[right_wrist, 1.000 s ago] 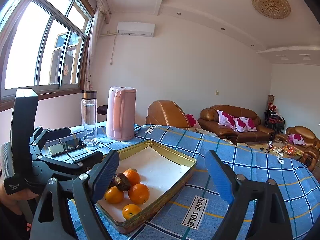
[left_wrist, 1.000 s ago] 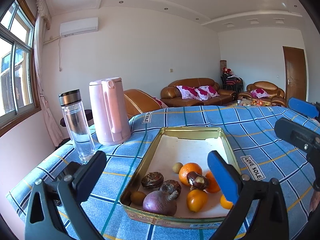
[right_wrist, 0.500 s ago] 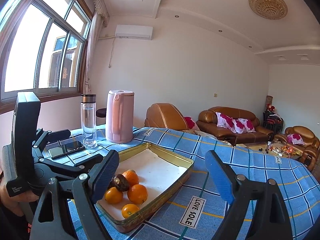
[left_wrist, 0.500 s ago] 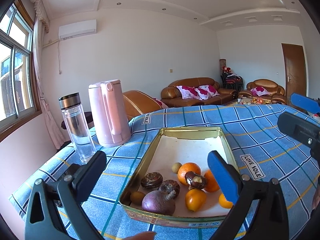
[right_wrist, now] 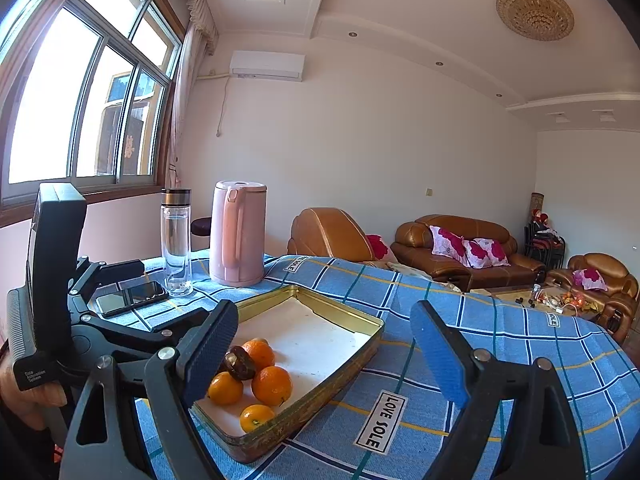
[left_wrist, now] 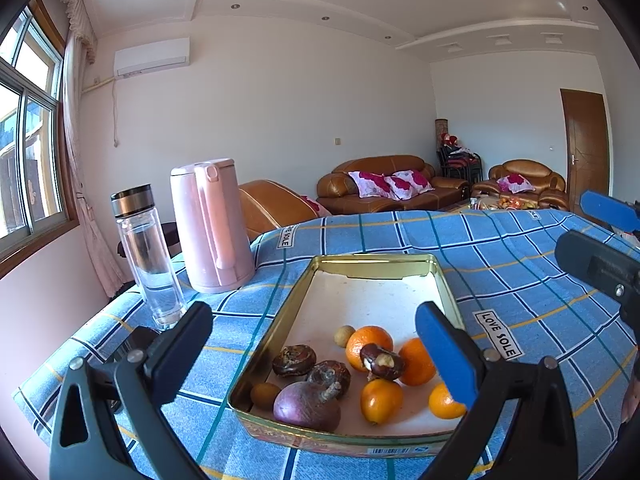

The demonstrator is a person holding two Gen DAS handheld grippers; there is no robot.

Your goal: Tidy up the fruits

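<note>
A gold metal tray (left_wrist: 444, 284) (right_wrist: 352, 346) lies on the blue checked tablecloth. Its near end holds several oranges (left_wrist: 368, 346) (right_wrist: 272, 385), a purple round fruit (left_wrist: 307, 406), dark brown chestnut-like fruits (left_wrist: 294, 360) and small tan fruits (left_wrist: 345, 336). One dark fruit (left_wrist: 380, 361) (right_wrist: 239, 365) rests on top of the oranges. My left gripper (left_wrist: 316, 352) is open and empty, above the tray's near end. My right gripper (right_wrist: 324, 356) is open and empty, to the right of the tray; it also shows at the right edge of the left wrist view (left_wrist: 600, 256).
A pink kettle (left_wrist: 210, 226) (right_wrist: 238, 234) and a clear water bottle (left_wrist: 146, 256) (right_wrist: 176, 242) stand left of the tray. A phone (right_wrist: 132, 298) lies near the bottle. Brown sofas (left_wrist: 384, 190) stand beyond the table.
Both views have shifted only slightly. The fruits and the tray have not moved, and both grippers stay open.
</note>
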